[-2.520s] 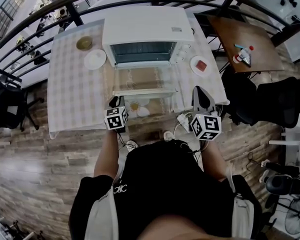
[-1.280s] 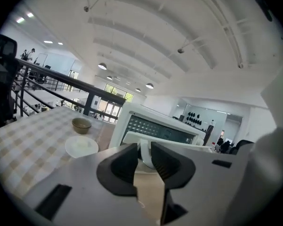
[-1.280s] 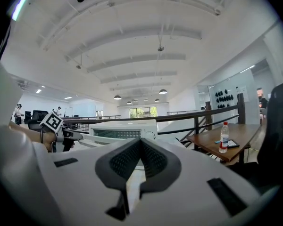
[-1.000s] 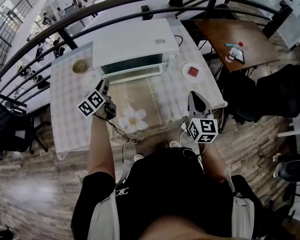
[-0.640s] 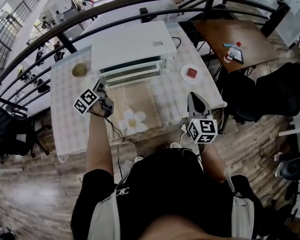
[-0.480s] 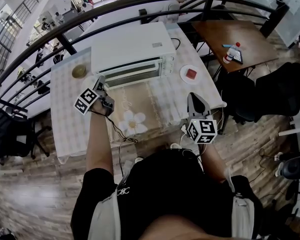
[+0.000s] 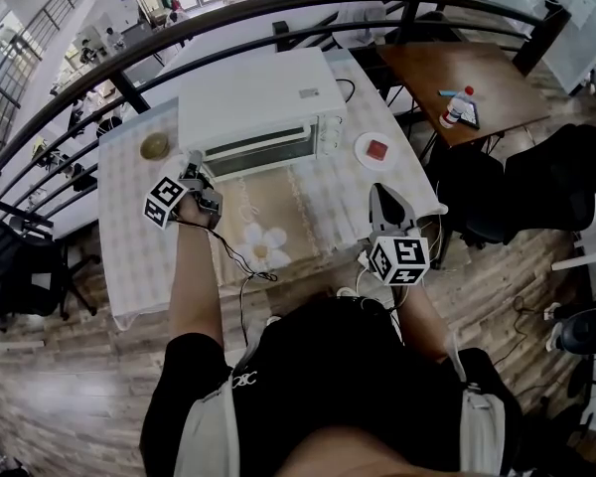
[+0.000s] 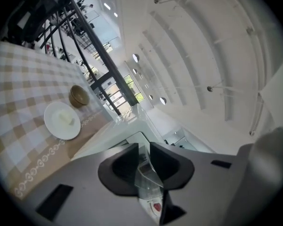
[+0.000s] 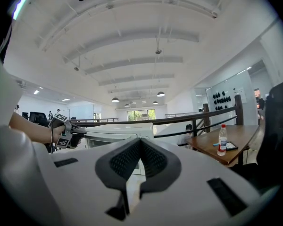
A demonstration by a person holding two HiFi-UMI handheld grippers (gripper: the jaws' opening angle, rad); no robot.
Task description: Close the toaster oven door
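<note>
The white toaster oven (image 7: 253, 97) stands at the back of the checked table (image 7: 129, 227), and its glass door (image 7: 258, 151) is up against the front. My left gripper (image 7: 193, 162) hovers by the door's left end, rolled onto its side. Its jaws have just been closing and stand a little apart. In the left gripper view (image 8: 144, 163) only the oven (image 8: 114, 132) shows through the gap, with nothing pressed between the pads. My right gripper (image 7: 380, 195) rests near the table's right front corner, with its pads (image 9: 153, 160) meeting at the tips. The oven (image 9: 114, 134) lies ahead of it.
Left of the oven are a white plate (image 8: 62, 120) and a brown bowl (image 7: 155, 146). A plate with a red piece (image 7: 375, 150) lies to its right. A dark railing (image 7: 278, 8) curves behind the table. A wooden table with a bottle (image 7: 460, 102) and black chairs (image 7: 556, 182) stand at the right.
The oven door, which lay open and flat 2.5 s ago, now stands up shut. My left gripper moved from the table's front to the door's left end and rolled. The right gripper stayed.
</note>
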